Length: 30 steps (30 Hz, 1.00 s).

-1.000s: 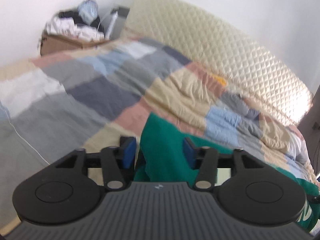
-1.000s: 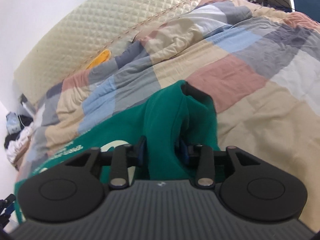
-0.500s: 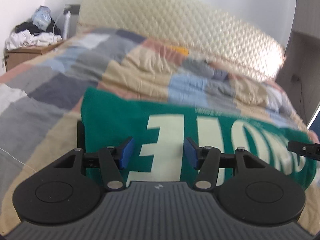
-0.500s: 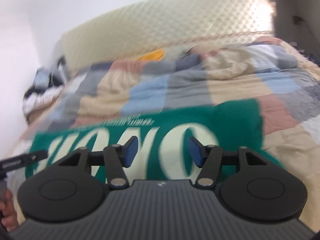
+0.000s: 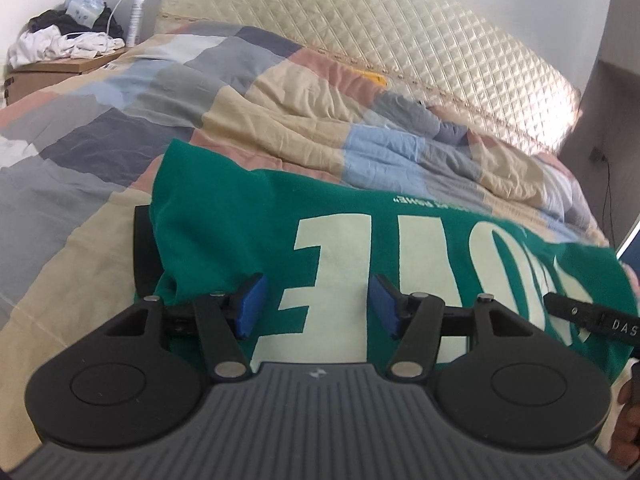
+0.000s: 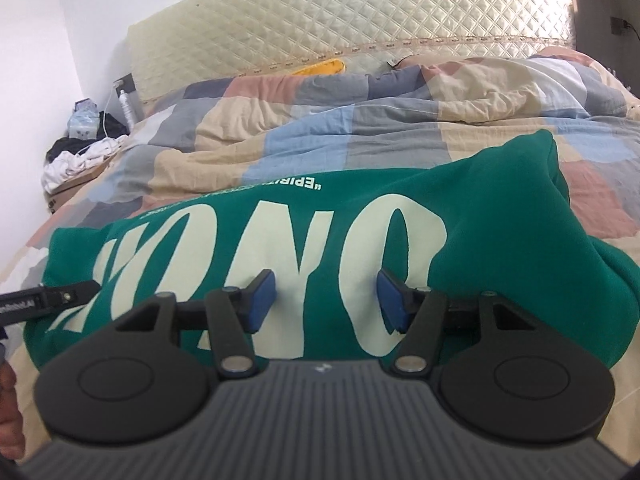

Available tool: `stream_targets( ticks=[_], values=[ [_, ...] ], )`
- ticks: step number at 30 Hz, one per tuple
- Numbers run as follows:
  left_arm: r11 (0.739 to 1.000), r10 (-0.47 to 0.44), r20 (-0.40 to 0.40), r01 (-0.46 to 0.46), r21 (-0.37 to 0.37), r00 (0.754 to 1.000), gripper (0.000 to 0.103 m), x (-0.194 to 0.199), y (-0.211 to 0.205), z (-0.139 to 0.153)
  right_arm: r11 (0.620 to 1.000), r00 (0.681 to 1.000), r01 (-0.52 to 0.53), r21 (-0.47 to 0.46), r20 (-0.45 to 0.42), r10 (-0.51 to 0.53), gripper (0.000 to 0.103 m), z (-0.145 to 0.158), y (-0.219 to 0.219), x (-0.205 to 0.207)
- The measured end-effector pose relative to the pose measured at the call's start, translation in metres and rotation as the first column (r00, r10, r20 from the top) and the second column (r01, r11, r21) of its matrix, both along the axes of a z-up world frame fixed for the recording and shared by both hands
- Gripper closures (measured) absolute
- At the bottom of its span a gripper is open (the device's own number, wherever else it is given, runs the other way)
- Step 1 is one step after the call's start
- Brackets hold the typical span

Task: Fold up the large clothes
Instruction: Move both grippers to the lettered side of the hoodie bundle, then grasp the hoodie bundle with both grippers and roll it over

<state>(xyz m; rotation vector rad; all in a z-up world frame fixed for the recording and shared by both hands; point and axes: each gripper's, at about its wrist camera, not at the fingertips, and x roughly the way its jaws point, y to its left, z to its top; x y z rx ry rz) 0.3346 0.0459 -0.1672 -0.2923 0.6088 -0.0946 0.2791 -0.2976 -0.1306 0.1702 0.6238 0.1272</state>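
A green sweatshirt (image 5: 224, 216) with large cream letters lies folded flat on the patchwork quilt (image 5: 100, 140). It also shows in the right wrist view (image 6: 500, 216). My left gripper (image 5: 314, 306) is open and empty, just above the sweatshirt's near left part. My right gripper (image 6: 326, 300) is open and empty over the near right part. A black band of the garment (image 5: 142, 252) sticks out at its left edge. The tip of the right gripper (image 5: 592, 318) shows in the left wrist view, and the tip of the left gripper (image 6: 44, 300) in the right wrist view.
A cream quilted headboard (image 6: 360, 20) runs behind the bed. A cardboard box with piled clothes (image 5: 60, 46) and a spray can (image 5: 136, 12) stand at the far left. A yellow item (image 6: 320, 68) lies by the headboard. The quilt is bunched near the headboard.
One second ago both grippers were shut on bunched green fabric. They let go and opened, and the sweatshirt now lies spread flat. Both grippers drew back a little toward the near edge.
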Motion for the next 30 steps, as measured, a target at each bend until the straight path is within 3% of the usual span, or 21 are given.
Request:
stream_targets(
  ticks=[4,7,12,14,16,17,18,21,25,28,30],
  values=[
    [0.996,0.029,0.001,-0.028,-0.086,1.000,0.033,-0.026,0.010,0.017,0.997,0.999,0.027,0.076,-0.041,-0.024,0.043,0.011,-0.008,-0.017],
    [0.981,0.049,-0.025,-0.052,-0.189,0.999,0.029,-0.052,0.022,0.026,0.980,0.996,0.052,0.192,-0.079,-0.038,0.042,0.017,-0.014,-0.037],
    [0.936,0.073,-0.122,-0.111,-0.335,0.990,0.019,-0.082,0.036,0.020,0.903,0.986,0.090,0.419,-0.167,-0.020,0.041,0.014,-0.026,-0.061],
    [0.906,0.079,-0.155,-0.136,-0.401,0.985,0.016,-0.085,0.041,0.011,0.871,0.980,0.116,0.477,-0.199,-0.022,0.041,0.008,-0.029,-0.068],
    [0.862,0.081,-0.203,-0.171,-0.477,0.976,0.010,-0.085,0.046,-0.002,0.843,0.975,0.143,0.519,-0.221,-0.029,0.027,0.001,-0.033,-0.072],
    [0.837,0.071,-0.227,-0.182,-0.516,0.971,0.010,-0.083,0.048,-0.011,0.827,0.971,0.163,0.538,-0.234,-0.039,0.007,-0.003,-0.035,-0.073],
    [0.815,0.062,-0.248,-0.192,-0.547,0.967,0.010,-0.080,0.050,-0.019,0.811,0.966,0.188,0.554,-0.252,-0.051,0.002,-0.007,-0.039,-0.074],
    [0.750,0.068,-0.297,-0.245,-0.615,0.953,0.010,-0.076,0.056,-0.043,0.737,0.948,0.261,0.623,-0.310,-0.074,0.003,-0.026,-0.052,-0.070],
    [0.648,0.068,-0.323,-0.287,-0.705,0.944,0.005,-0.067,0.064,-0.070,0.586,0.918,0.386,0.713,-0.361,-0.165,0.003,-0.055,-0.071,-0.067],
    [0.623,0.076,-0.295,-0.276,-0.731,0.952,0.004,-0.058,0.068,-0.075,0.488,0.891,0.454,0.746,-0.373,-0.259,0.003,-0.076,-0.084,-0.061],
    [0.625,0.088,-0.277,-0.269,-0.733,0.957,0.004,-0.053,0.070,-0.074,0.463,0.891,0.450,0.764,-0.350,-0.289,0.002,-0.082,-0.089,-0.053]
  ],
)
